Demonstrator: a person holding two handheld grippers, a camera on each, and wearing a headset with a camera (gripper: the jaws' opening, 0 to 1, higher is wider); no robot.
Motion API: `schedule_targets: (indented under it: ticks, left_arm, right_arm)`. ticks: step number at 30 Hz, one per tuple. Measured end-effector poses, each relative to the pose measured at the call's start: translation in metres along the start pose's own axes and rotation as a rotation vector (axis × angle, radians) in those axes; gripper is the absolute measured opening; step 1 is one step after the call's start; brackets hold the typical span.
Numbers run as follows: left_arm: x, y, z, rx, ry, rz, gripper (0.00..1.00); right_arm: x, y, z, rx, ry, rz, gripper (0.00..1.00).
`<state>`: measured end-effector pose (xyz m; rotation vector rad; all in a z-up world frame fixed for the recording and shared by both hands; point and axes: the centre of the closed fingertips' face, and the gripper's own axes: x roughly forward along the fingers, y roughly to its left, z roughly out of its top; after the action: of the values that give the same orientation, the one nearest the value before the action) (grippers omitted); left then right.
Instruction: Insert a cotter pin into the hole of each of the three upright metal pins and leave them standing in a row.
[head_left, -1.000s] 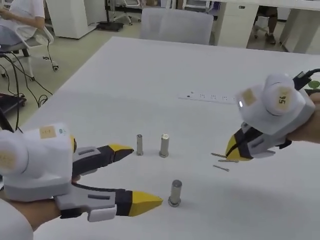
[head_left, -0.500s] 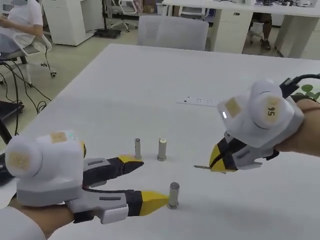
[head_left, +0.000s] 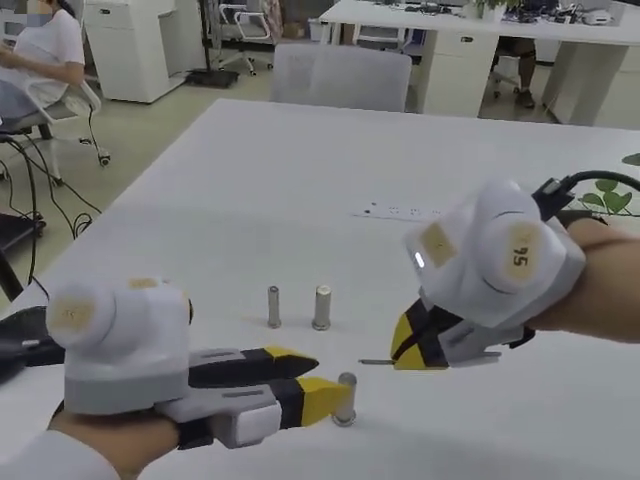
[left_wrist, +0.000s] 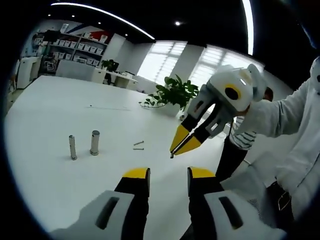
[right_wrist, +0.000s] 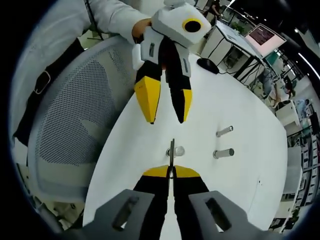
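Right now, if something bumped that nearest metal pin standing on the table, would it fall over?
Probably: the nearest metal pin stands upright, tall over a small base, so a sideways nudge may tip it. Once down, its round body would likely roll on the smooth white table.

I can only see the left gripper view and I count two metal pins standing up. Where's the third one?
Observer: In the head view, the third metal pin stands upright right beside the yellow tips of the left gripper.
Operator: Is the other gripper holding something? It looks tiny to me.
Observer: Yes. In the right gripper view, the right gripper is shut on a cotter pin that sticks straight out past its tips.
Operator: Where is it pointing?
Observer: At the top of the third metal pin. It's very close, but I cannot tell if it touches.
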<state>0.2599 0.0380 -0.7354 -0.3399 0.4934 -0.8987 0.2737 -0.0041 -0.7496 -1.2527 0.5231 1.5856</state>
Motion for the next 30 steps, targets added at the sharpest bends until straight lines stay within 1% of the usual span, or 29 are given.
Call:
schedule_targets:
  ticks: [1, 4, 6, 7, 9, 15, 19, 26, 30]
  left_arm:
    - [0.001, 0.000, 0.000, -0.004, -0.001, 0.000, 0.28]
    - [0.003, -0.001, 0.000, -0.050, 0.004, -0.003, 0.26]
    - [0.005, -0.003, -0.001, -0.089, 0.010, -0.016, 0.23]
    - [0.005, -0.003, -0.002, -0.104, 0.011, -0.014, 0.21]
    - [0.007, -0.006, -0.002, -0.143, 0.011, -0.027, 0.19]
    - [0.015, -0.013, -0.005, -0.220, 0.023, -0.053, 0.15]
    - [0.017, -0.017, -0.006, -0.239, 0.025, -0.067, 0.14]
    - [0.021, -0.021, -0.005, -0.303, 0.019, -0.092, 0.12]
    - [0.024, -0.024, -0.007, -0.314, 0.036, -0.100, 0.10]
  right_arm:
    - [0.000, 0.000, 0.000, -0.001, -0.001, 0.000, 0.03]
    - [0.000, 0.001, 0.004, -0.010, -0.007, -0.006, 0.03]
    - [-0.001, 0.003, 0.007, -0.014, -0.012, -0.006, 0.03]
    - [-0.001, 0.003, 0.008, -0.016, -0.013, -0.006, 0.03]
    - [-0.001, 0.005, 0.011, -0.024, -0.018, -0.006, 0.03]
    - [-0.003, 0.008, 0.016, -0.039, -0.031, -0.013, 0.03]
    - [-0.004, 0.011, 0.018, -0.048, -0.035, -0.015, 0.03]
    - [-0.004, 0.016, 0.020, -0.066, -0.033, -0.020, 0.03]
    - [-0.004, 0.018, 0.020, -0.072, -0.032, -0.026, 0.03]
